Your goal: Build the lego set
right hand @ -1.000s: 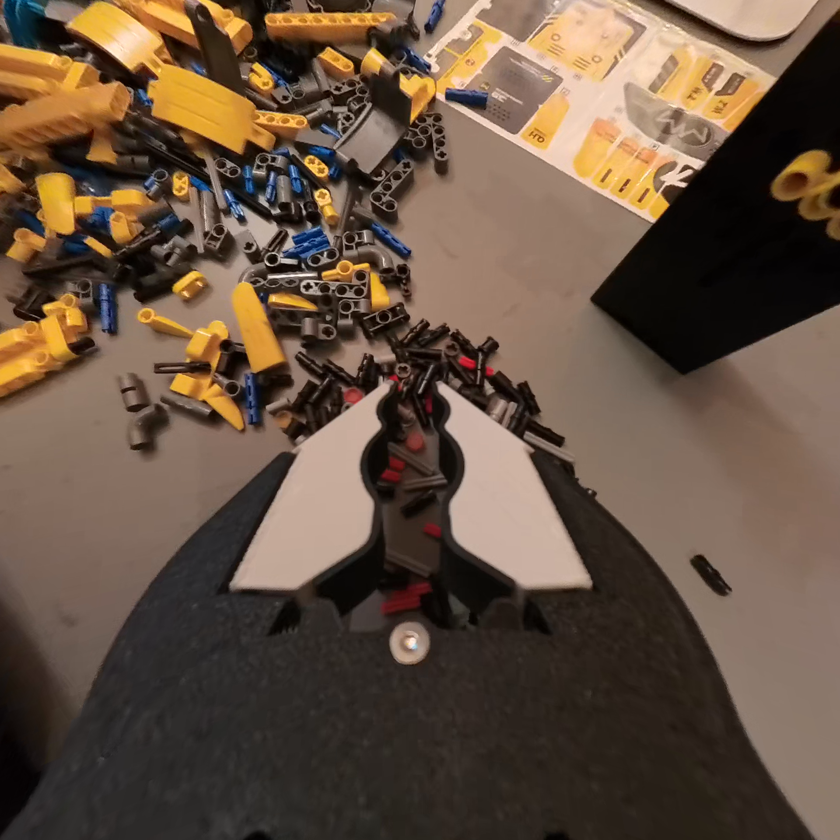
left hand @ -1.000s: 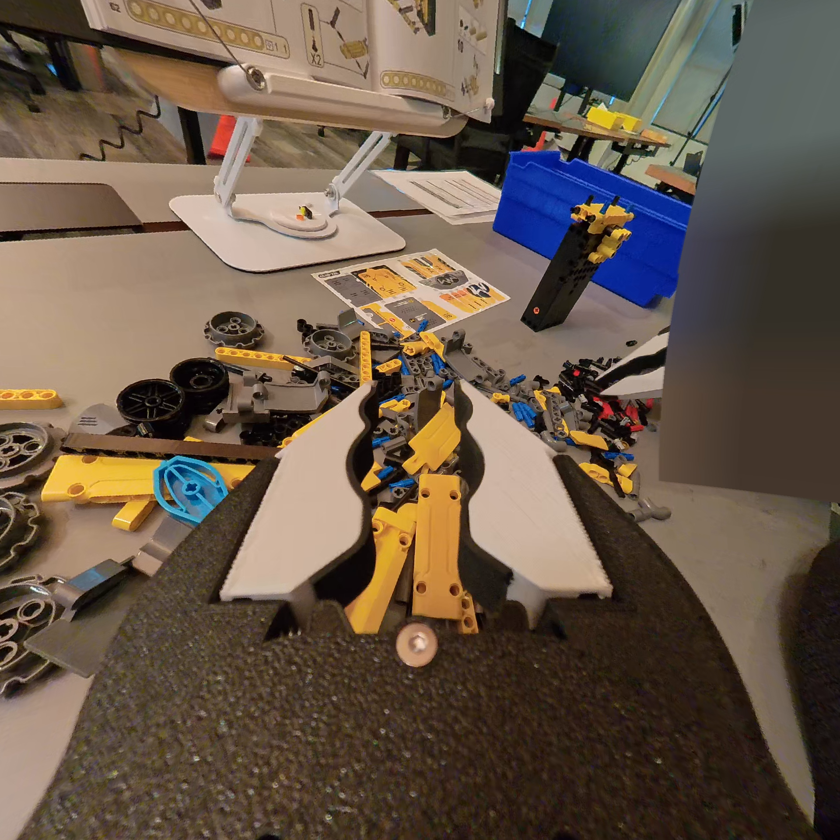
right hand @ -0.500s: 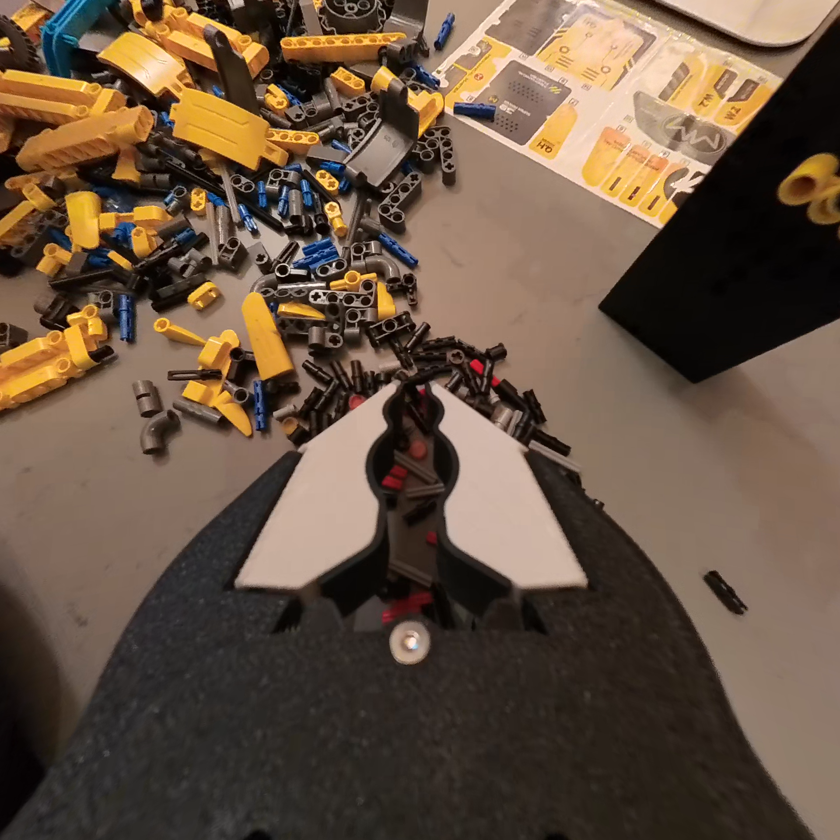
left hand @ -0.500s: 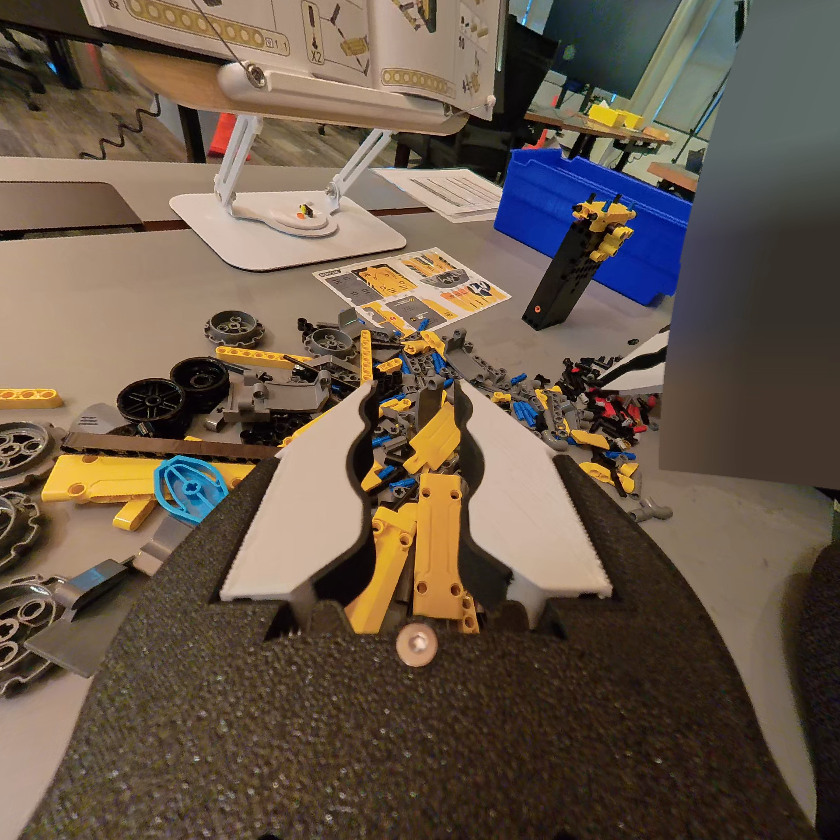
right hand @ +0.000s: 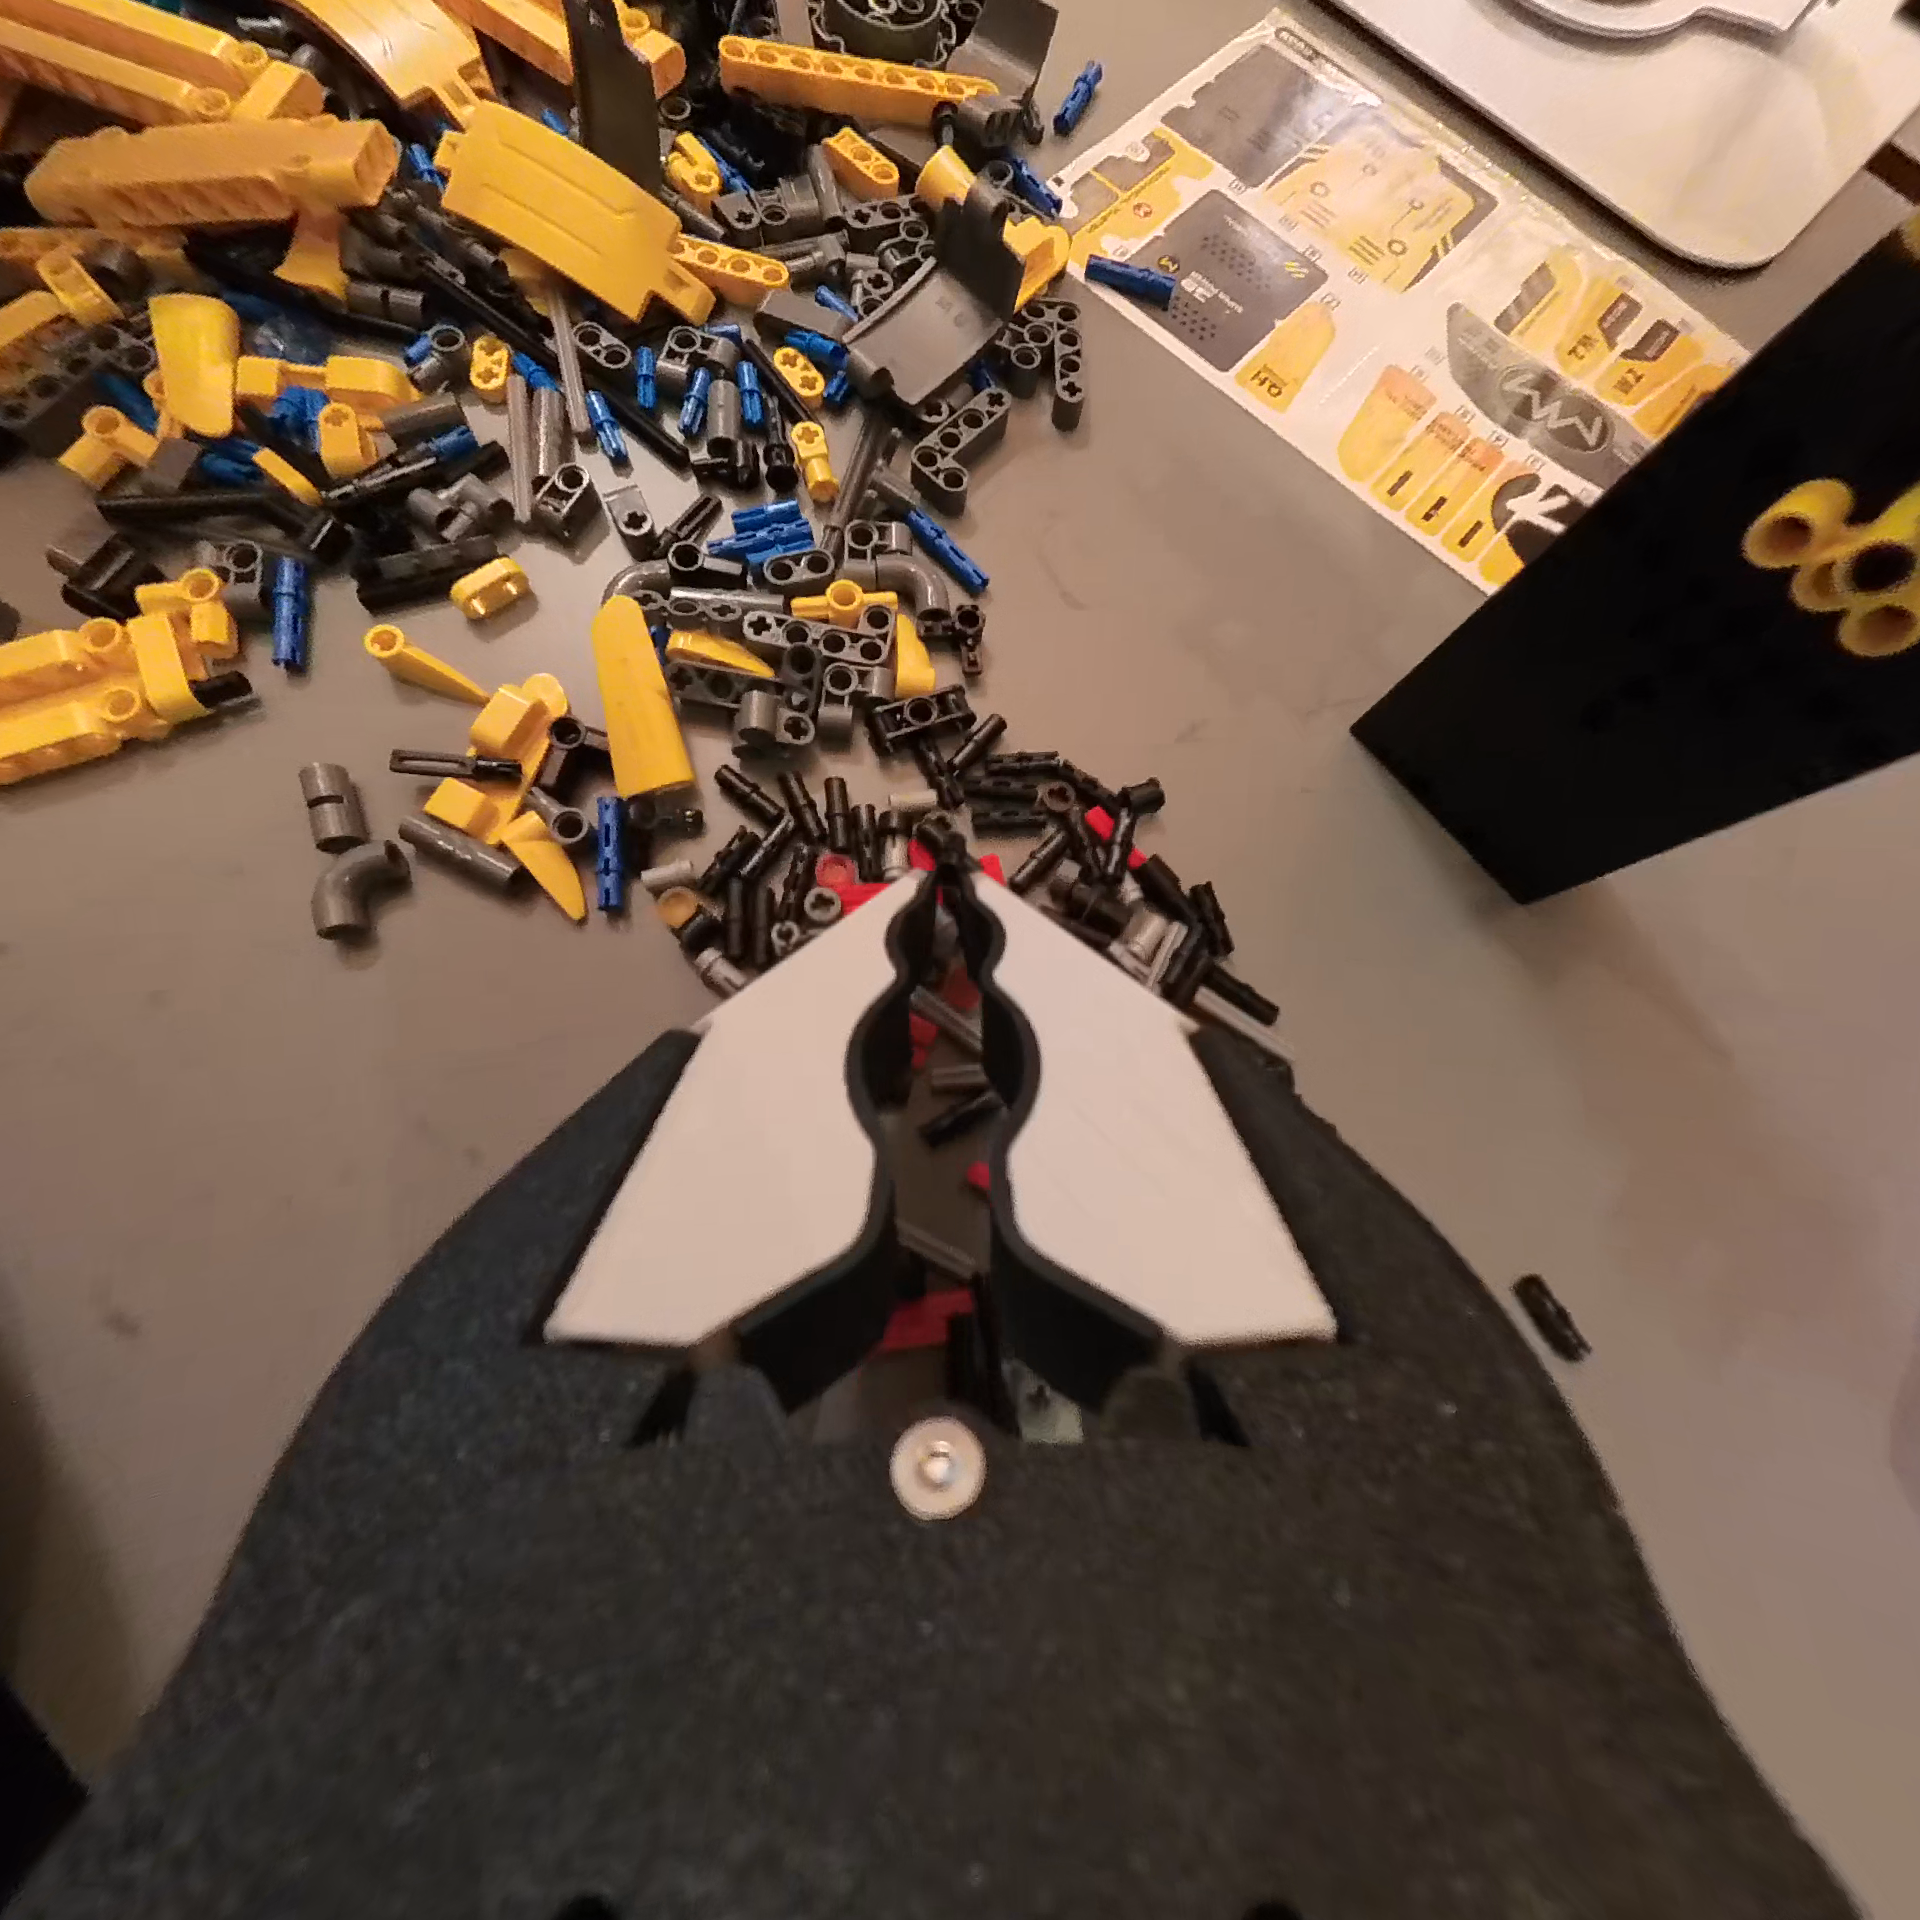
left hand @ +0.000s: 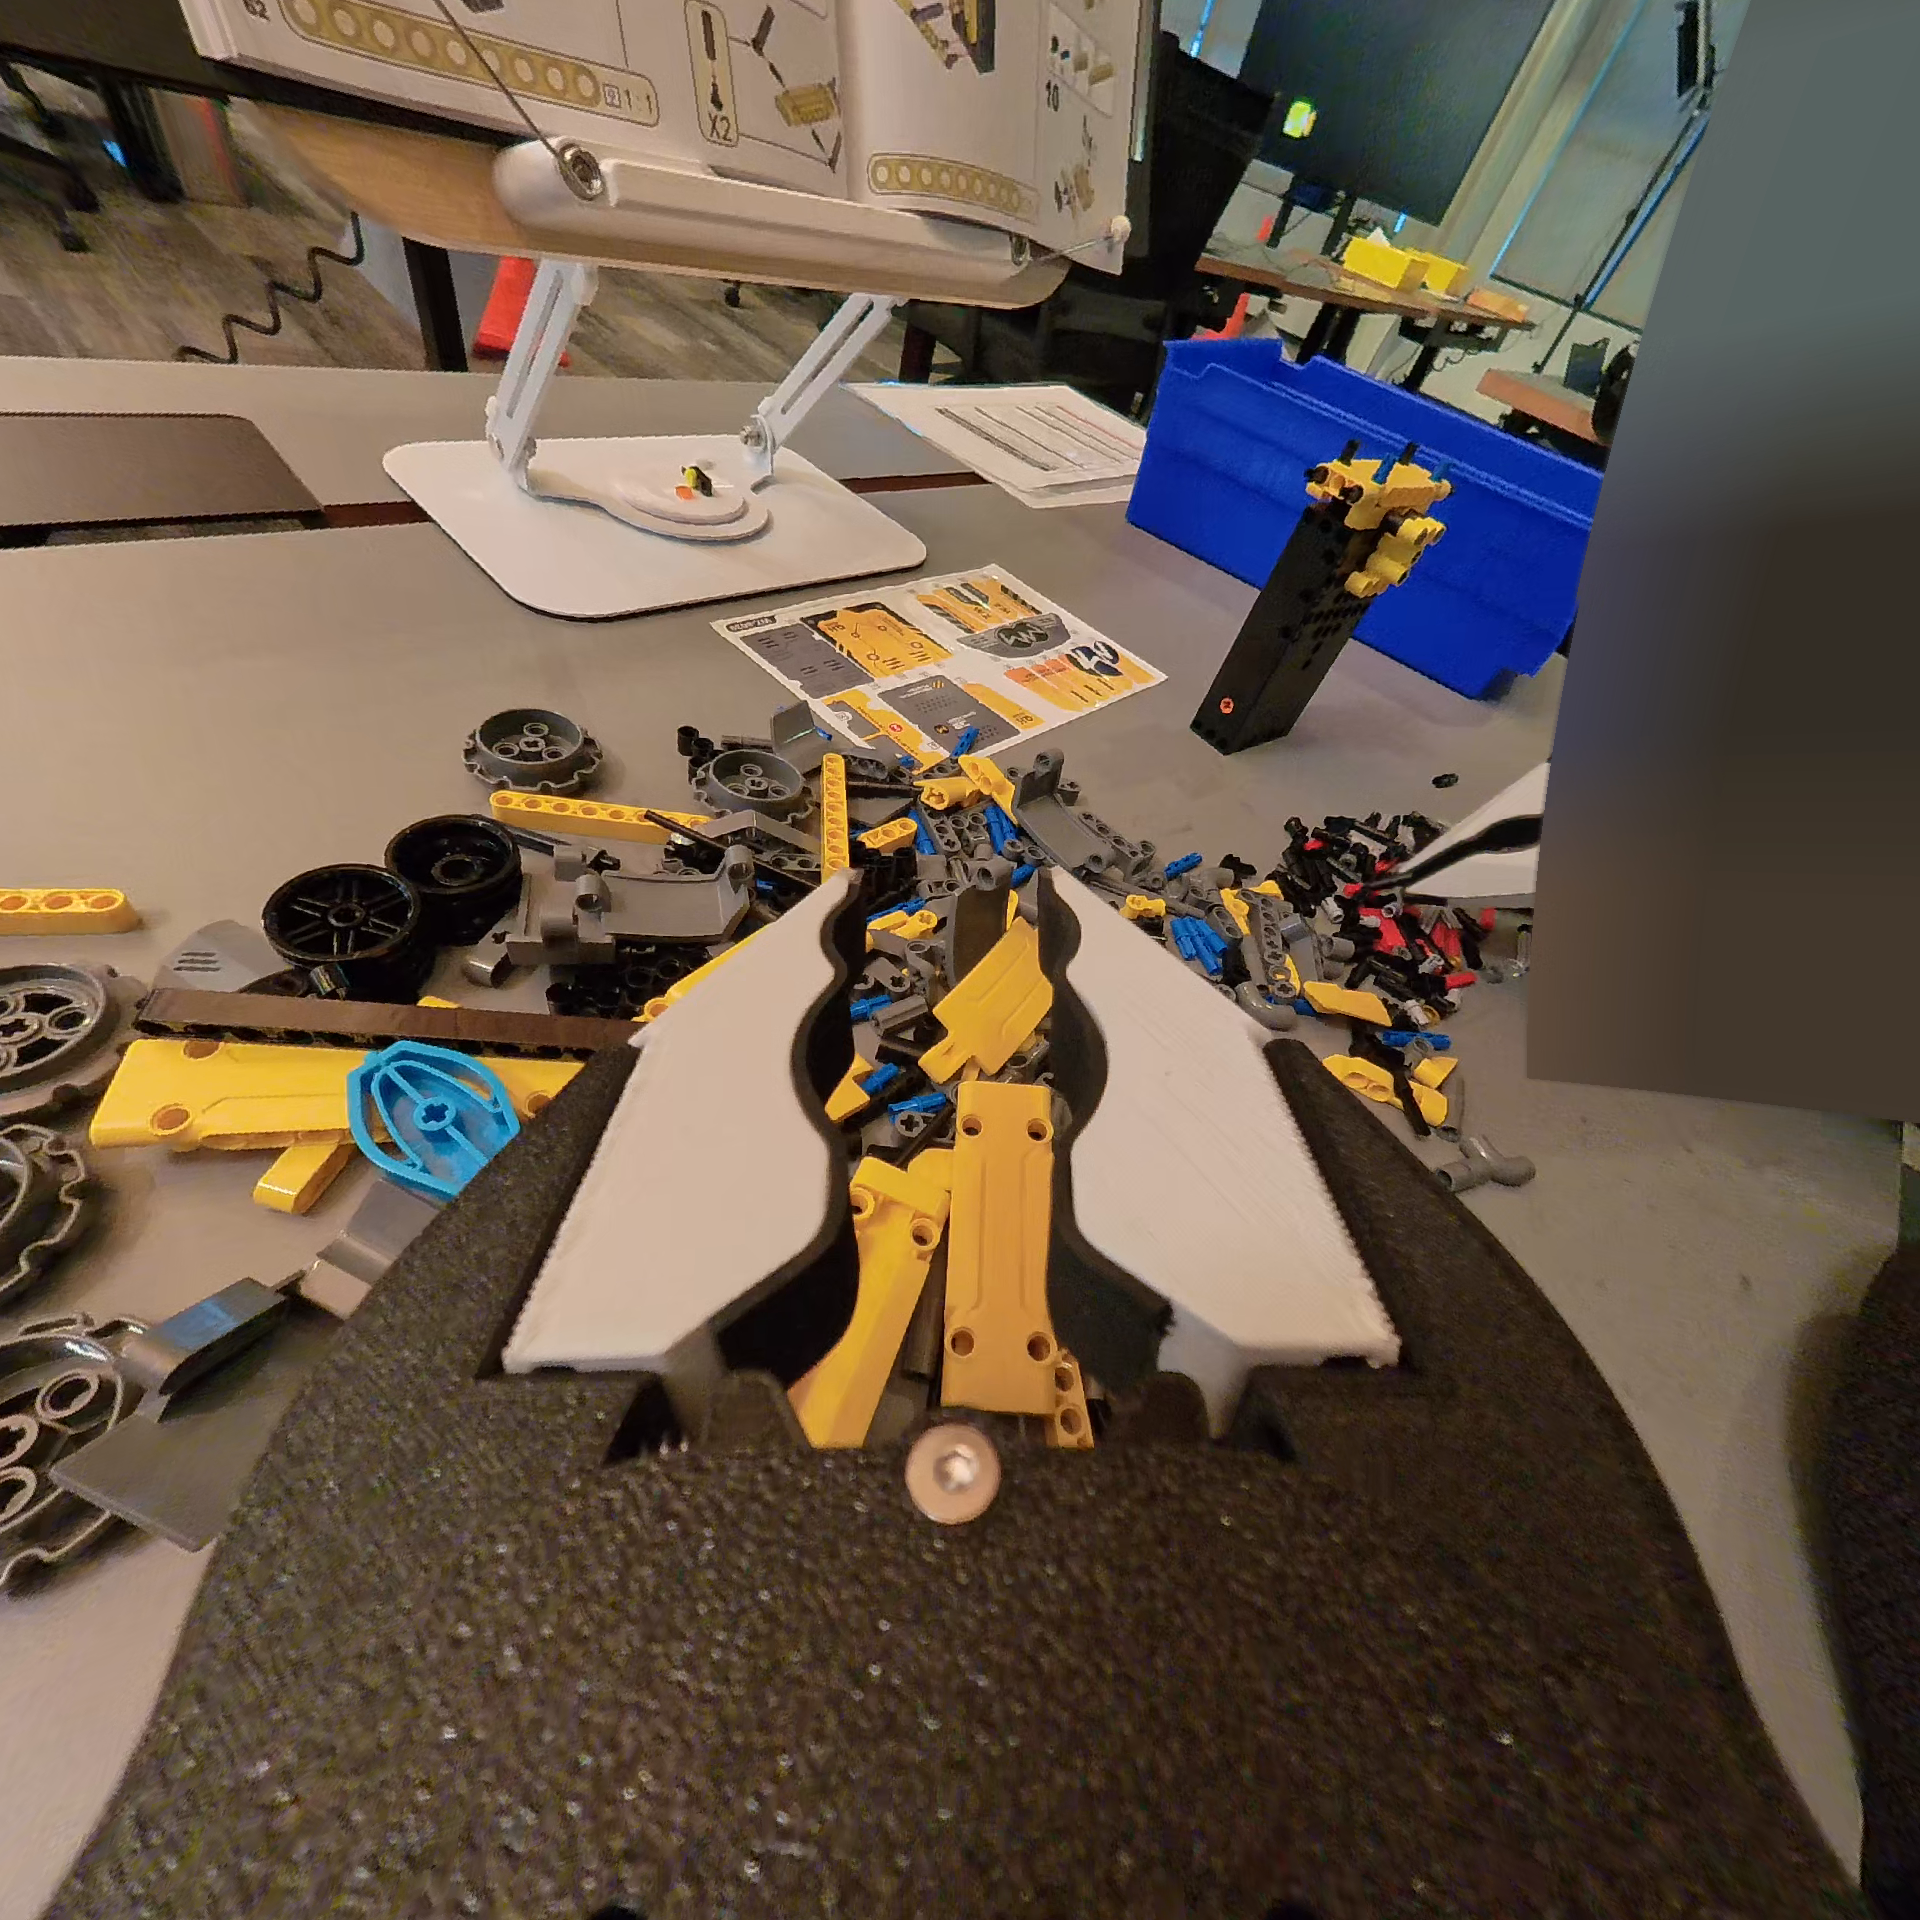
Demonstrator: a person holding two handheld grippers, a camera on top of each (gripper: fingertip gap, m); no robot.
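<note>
Grey tabletop [left hand: 260,665] fills both views, with an office of desks and screens behind it. A white stand [left hand: 665,540] at the far side holds an open booklet, and a blue bin [left hand: 1351,468] sits to its right. A black block [left hand: 1288,634] topped with yellow parts stands tilted just in front of the bin, near a sticker sheet [left hand: 935,665] lying flat.

A broad pile [left hand: 935,831] of yellow, grey, blue and black building parts spreads across the middle, with black wheels [left hand: 343,920] at its left edge.

The left tool [left hand: 948,894] hangs over the pile's yellow panels, its jaws spread and holding nothing. The right tool [right hand: 940,883] points down into a heap [right hand: 1039,800] of small black and red pins at the pile's right end. Its jaws are drawn almost together, and a black pin [right hand: 938,836] stands between the very tips, apparently pinched. One stray pin [right hand: 1553,1314] lies apart on bare tabletop.

The grip looks slight: the pin is caught only at the tips, so it could twist or pop out. Neighbouring pins touch the tips and could be dragged or scattered. The tilted block stands near enough to be knocked by a wide swing.
</note>
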